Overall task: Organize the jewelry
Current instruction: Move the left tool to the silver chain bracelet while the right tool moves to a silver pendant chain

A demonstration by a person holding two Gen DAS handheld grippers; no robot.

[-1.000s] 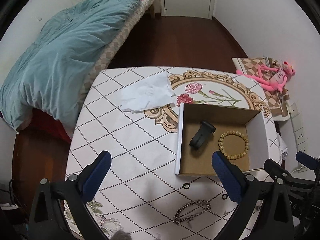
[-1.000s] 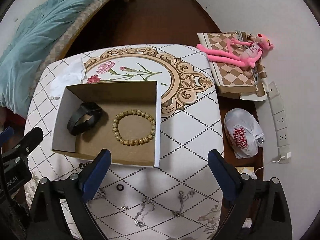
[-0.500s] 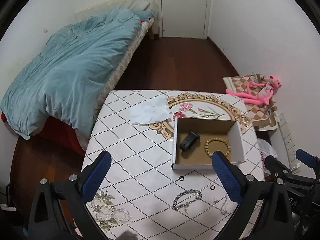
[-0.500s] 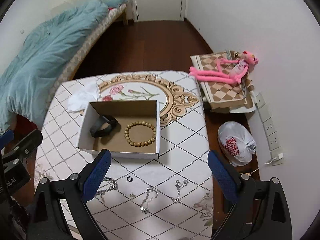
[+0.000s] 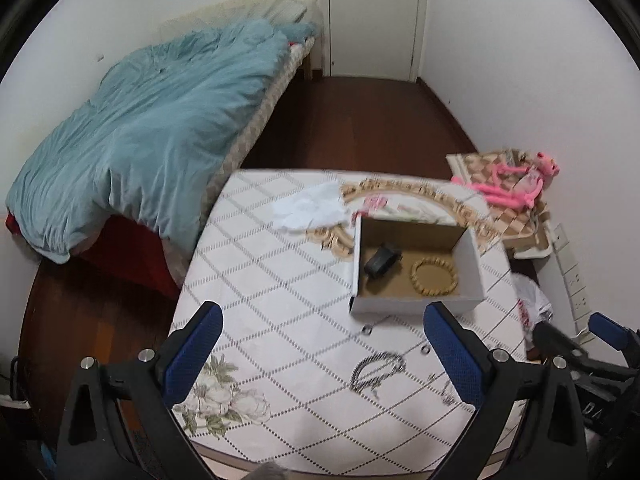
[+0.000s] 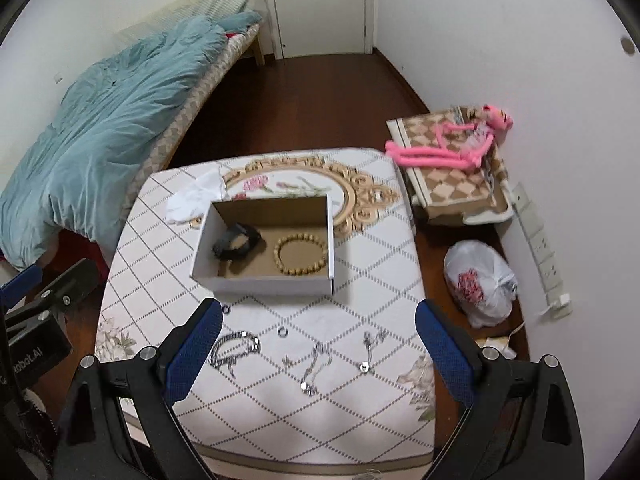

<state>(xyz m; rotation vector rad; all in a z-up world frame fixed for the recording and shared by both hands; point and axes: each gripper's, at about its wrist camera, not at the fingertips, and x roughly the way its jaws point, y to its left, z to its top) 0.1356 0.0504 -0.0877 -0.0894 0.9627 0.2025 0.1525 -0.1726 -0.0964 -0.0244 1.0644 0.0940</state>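
Holding both tools high over the scene, nothing gripped. Bed (image 5: pixel 140 140) with blue duvet sits far left, floor (image 6: pixel 288 92) dark wood. Counter (image 6: pixel 360 280) has a diamond-pattern cloth. Pink toy (image 6: pixel 452 148) lies on a checkered bag (image 6: pixel 452 184) to the right, white plastic bag (image 6: pixel 480 280) on the floor near it. Box (image 6: pixel 272 284) open on the counter's middle, tissue (image 6: pixel 192 200) just beside its far-left corner. Inside the box: black band (image 6: pixel 236 242) on the left, bead bracelet (image 6: pixel 302 254) on the right, apart from each other. My left hand-held gripper (image 5: pixel 320 354) is spread wide, empty; my right hand-held gripper (image 6: pixel 318 350) also spread wide, empty. On the cloth in front of the box: silver chain bracelet (image 6: pixel 236 346) at left, thin necklaces (image 6: pixel 316 364) toward the right, small rings (image 6: pixel 283 332) between box and chains. All loose jewelry lies outside the box, touching neither tool.
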